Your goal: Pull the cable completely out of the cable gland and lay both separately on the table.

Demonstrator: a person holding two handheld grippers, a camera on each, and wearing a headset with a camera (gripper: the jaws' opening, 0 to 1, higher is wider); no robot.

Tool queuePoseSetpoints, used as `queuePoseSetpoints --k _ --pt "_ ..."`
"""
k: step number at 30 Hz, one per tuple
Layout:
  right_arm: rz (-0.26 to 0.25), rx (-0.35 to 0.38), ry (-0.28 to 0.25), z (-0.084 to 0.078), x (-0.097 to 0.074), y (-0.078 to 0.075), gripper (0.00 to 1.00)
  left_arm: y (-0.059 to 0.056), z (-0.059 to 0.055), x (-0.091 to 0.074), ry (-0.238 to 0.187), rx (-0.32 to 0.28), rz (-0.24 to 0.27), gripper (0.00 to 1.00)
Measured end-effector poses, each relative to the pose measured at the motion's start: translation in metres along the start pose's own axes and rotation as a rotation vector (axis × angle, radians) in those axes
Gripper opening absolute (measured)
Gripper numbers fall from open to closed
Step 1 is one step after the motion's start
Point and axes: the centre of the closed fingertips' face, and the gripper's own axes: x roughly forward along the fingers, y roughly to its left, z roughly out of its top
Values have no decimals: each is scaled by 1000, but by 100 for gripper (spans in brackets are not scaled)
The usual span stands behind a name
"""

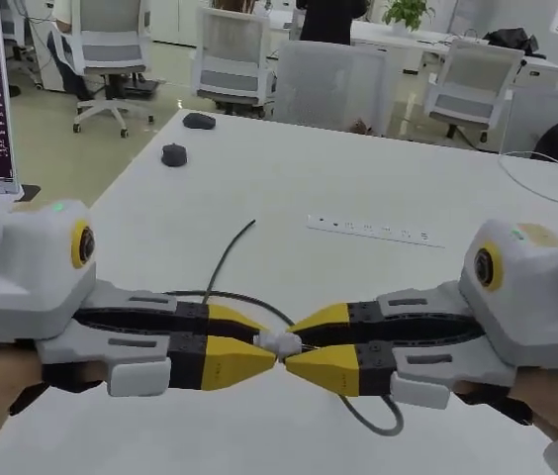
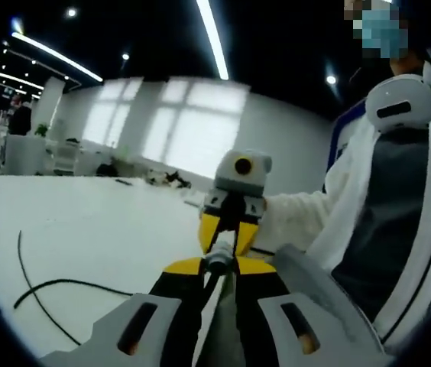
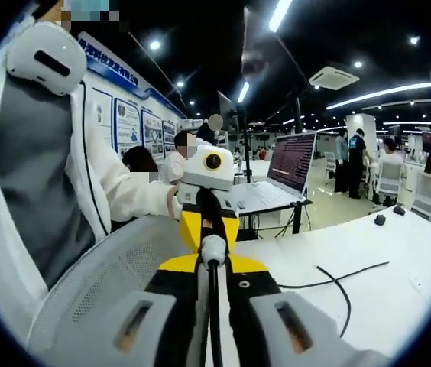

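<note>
Cable gland sat over the surface between the meeting tips, left tool apparently pressed shut on it, right tool pinching the cable just beside it; cable axis ran along both tools, favouring a straight pull apart.

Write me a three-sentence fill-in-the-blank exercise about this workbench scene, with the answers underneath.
1. The cable gland, between the tips of the left gripper and the right gripper, is ____ in colour.
2. The cable trailing over the table is ____ in colour.
3. At the table's far side lie ____ dark computer mice.
Missing words: white; black; two.
</note>
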Motion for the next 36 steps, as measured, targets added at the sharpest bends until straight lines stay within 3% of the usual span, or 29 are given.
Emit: queuePoseSetpoints --k 1,3,6,7,10,13,18,24,27,28,31,34,36 --pt "-3 88 -19 2 0 -2 20 2 2 0 -7 60 16 15" --pt "-9 167 -50 5 0 -7 28 4 5 -1 -25 154 38 15" --pt "-2 235 -57 2 -3 -13 18 6 8 -2 -37 215 57 15" --pt "-4 245 -60 2 -3 -13 18 7 10 -2 -41 252 70 15" --pt "11 322 -89 4 -3 -13 19 6 9 -2 -38 286 74 15" --pt "28 351 -117 7 -4 -10 15 7 9 -2 -34 313 80 15" --pt "20 375 -113 5 -4 -12 12 8 11 -3 -36 339 83 15" --pt "17 338 -118 6 -4 -11 11 9 12 -3 -41 322 82 15" --pt "19 248 -111 6 -4 -8 11 9 11 -3 -40 287 75 15" --pt "18 196 -111 7 -4 -7 11 8 11 -3 -42 250 69 15" --pt "24 135 -107 6 -4 -4 11 7 9 -4 -36 113 44 15" --pt "21 26 -113 7 -5 -2 11 7 9 -4 -41 67 40 15" --pt "17 -14 -110 6 -5 -2 11 7 7 -4 -36 0 31 15"
